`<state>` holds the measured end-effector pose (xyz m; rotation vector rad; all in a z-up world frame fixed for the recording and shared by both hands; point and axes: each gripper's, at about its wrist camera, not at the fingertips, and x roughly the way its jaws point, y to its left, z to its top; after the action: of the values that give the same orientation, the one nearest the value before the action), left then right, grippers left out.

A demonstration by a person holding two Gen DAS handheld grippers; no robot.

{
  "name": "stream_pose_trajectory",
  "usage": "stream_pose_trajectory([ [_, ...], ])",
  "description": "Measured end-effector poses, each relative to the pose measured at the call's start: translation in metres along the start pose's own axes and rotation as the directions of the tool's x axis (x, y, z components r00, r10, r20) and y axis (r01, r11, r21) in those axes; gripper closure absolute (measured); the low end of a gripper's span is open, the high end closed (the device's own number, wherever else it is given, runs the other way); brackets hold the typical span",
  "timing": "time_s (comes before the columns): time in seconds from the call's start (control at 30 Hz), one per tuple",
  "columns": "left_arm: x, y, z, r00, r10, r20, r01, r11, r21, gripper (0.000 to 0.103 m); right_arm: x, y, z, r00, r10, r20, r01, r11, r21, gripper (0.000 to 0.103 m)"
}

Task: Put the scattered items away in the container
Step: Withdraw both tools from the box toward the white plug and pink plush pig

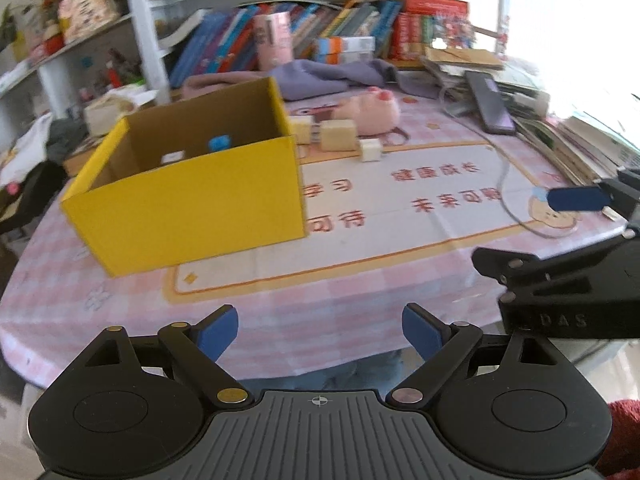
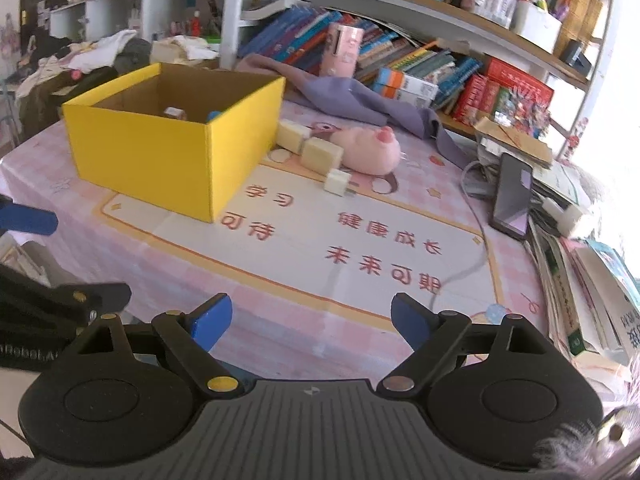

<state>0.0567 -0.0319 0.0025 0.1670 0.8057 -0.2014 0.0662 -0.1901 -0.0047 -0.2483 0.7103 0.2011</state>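
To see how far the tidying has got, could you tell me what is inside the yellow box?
Inside the yellow box a small blue item and a small white item show near the back. The front wall hides the rest of the floor.

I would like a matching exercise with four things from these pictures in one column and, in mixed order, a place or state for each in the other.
Things:
1. blue item
2. pink plush
3. phone
4. left gripper

Places or states:
A. open, nothing between the jaws
B. inside the yellow box
C. on the tablecloth, beside the cream blocks
D. at the table's right side, by the stacked books

Pairs: 1-B, 2-C, 3-D, 4-A
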Motion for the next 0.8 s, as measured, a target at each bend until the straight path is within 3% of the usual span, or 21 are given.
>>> stream_pose_trajectory([
  [0.37, 0.019, -0.027, 0.018, 0.997, -0.069, 0.017, 0.067, 0.992, 0.106, 0.012, 0.014, -0.031, 0.004, 0.998, -0.059, -0.004, 0.059, 0.995, 0.079, 0.017],
  [0.8, 0.067, -0.059, 0.066, 0.993, -0.121, 0.009, 0.118, 0.981, 0.153, 0.012, 0.054, -0.079, 0.031, 0.996, -0.084, -0.031, 0.086, 0.993, 0.085, 0.017],
])
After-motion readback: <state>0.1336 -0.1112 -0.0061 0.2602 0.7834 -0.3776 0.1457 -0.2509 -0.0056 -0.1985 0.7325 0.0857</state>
